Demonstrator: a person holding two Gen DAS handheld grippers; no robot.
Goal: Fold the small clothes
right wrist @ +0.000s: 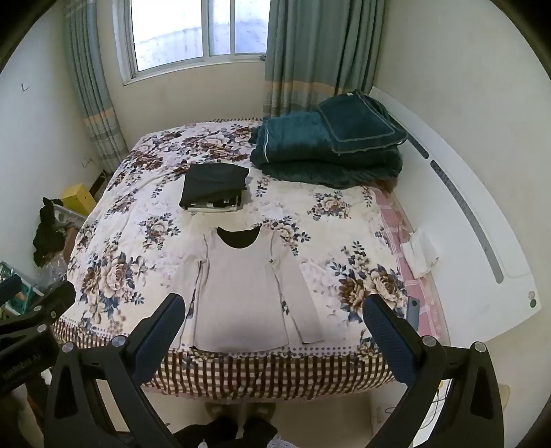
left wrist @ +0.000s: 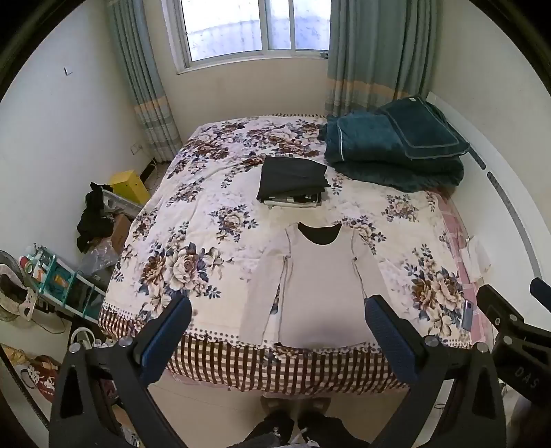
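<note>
Pale cloth fills the lower middle of the left wrist view: a long-sleeved shirt lies flat, neck away from the camera, on the flowered bedspread, its hem at the bed's near edge. The sleeves lie straight down beside the body. The left gripper hangs above the near edge with its jaws spread wide and nothing between them; the blue fingertips frame the shirt's lower part in the picture. Above the shirt sits a stack of folded dark clothes. A teal blanket is piled at the upper right, with a window above centre. The right gripper shows at the lower right edge of the frame.

In the right wrist view the shirt sits lower centre-left, again flat and untouched. The right gripper is released too, jaws wide apart, holding nothing. The folded dark clothes lie above the shirt, the blanket upper right. A white cloth rests at the bed's right side, a phone below it. The left gripper pokes in at the left edge.
</note>
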